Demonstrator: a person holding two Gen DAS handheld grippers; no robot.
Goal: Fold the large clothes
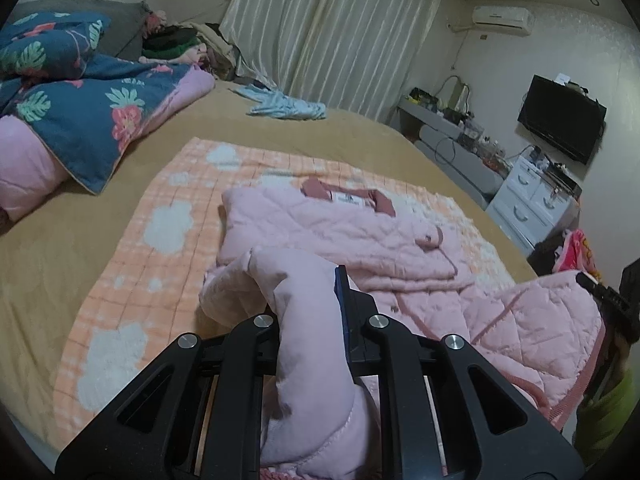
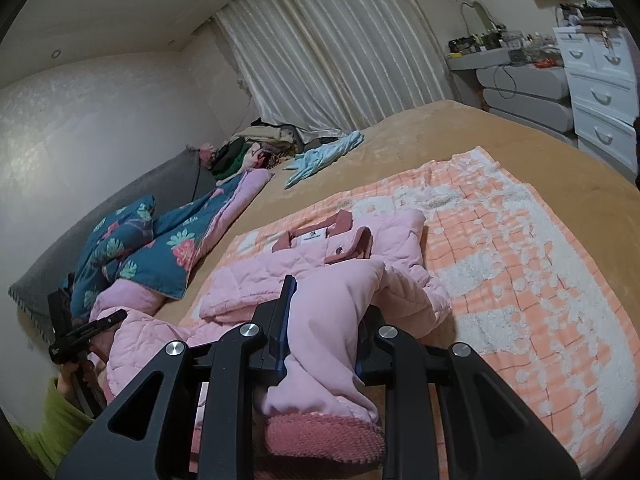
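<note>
Both black tongs, left (image 1: 310, 300) and right (image 2: 324, 320), clamp folds of the pink quilted jacket (image 1: 340, 236), whose collar lies beyond them on the orange checked blanket (image 1: 132, 264).

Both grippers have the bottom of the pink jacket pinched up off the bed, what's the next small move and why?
Probably carry the lifted hem forward toward the dark pink collar. Both the left gripper and right gripper are shut on the quilted pink jacket, whose upper half lies flat on the orange checked blanket, ready for a halfway fold.

I count one pink quilted jacket (image 1: 340, 236), one checked blanket (image 1: 132, 280), one floral quilt (image 1: 92, 108), one bed (image 1: 48, 248), one blue garment (image 1: 286, 106) at the far side.
</note>
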